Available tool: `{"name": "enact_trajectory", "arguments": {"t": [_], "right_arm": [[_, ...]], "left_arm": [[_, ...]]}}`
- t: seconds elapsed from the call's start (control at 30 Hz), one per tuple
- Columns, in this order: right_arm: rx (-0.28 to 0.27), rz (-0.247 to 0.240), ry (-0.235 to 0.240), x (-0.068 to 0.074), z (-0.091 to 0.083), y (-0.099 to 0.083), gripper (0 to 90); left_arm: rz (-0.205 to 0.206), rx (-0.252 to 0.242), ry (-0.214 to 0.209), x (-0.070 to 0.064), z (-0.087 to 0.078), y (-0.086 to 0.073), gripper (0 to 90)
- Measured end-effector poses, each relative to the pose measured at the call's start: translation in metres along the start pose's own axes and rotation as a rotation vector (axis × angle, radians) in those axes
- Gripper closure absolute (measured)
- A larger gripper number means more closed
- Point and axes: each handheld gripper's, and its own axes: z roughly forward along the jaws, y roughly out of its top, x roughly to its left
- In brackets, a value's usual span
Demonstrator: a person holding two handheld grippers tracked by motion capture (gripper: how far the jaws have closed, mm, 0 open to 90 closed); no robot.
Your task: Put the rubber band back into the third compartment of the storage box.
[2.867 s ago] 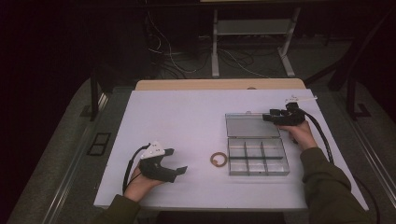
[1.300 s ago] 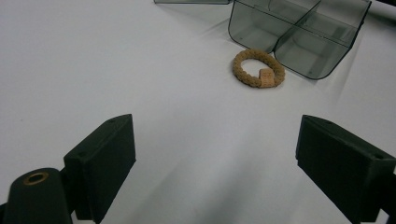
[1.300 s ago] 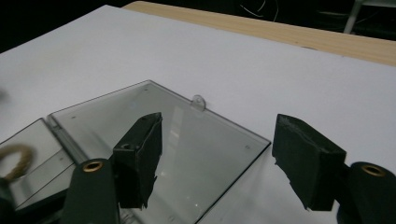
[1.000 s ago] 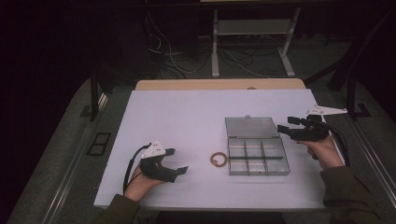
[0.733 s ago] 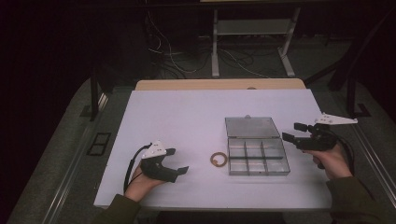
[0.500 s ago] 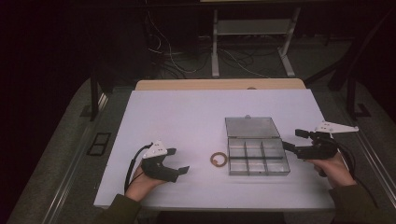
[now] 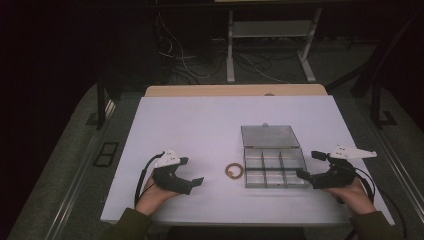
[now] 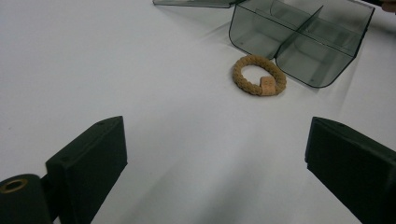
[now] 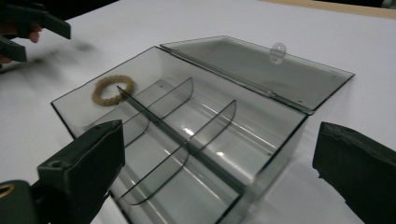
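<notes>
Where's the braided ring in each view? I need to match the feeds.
High view: braided ring lies on the white table, just left of the clear box.
Left gripper view: ring upper centre, ahead of the open claw.
Right gripper view: ring upper left, seen beyond the box's far wall.
Shared landmark: the clear box.

The high view is dim overall: the white rectangular tabletop [image 7: 200, 130] is the one lit area, in the middle of the frame, while the floor and the upper corners fall to near black. Shadows there are soft and faint, so the light is probably diffuse and from overhead. In the right gripper view the clear grey plastic compartment box [image 9: 196, 140] carries small white glints on its dividers, and the upper left of the frame is smeared with motion blur. In the left gripper view the black jaws along the bottom edge look soft and out of focus, while the braided tan rope ring [image 8: 259, 74] is fairly sharp.
</notes>
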Motion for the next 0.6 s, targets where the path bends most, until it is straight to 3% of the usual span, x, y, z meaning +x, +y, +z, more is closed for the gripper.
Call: {"name": "enact_trajectory", "arguments": {"t": [0.27,0.6], "right_arm": [[0.015,-0.015,0.008,0.01,0.001,-0.008,2.0],[0.033,-0.035,-0.01,0.015,0.002,-0.013,1.9]], "left_arm": [[-0.011,0.014,-0.013,0.001,0.01,0.005,0.0],[0.013,0.014,-0.009,0.004,0.026,0.017,0.0]]}}
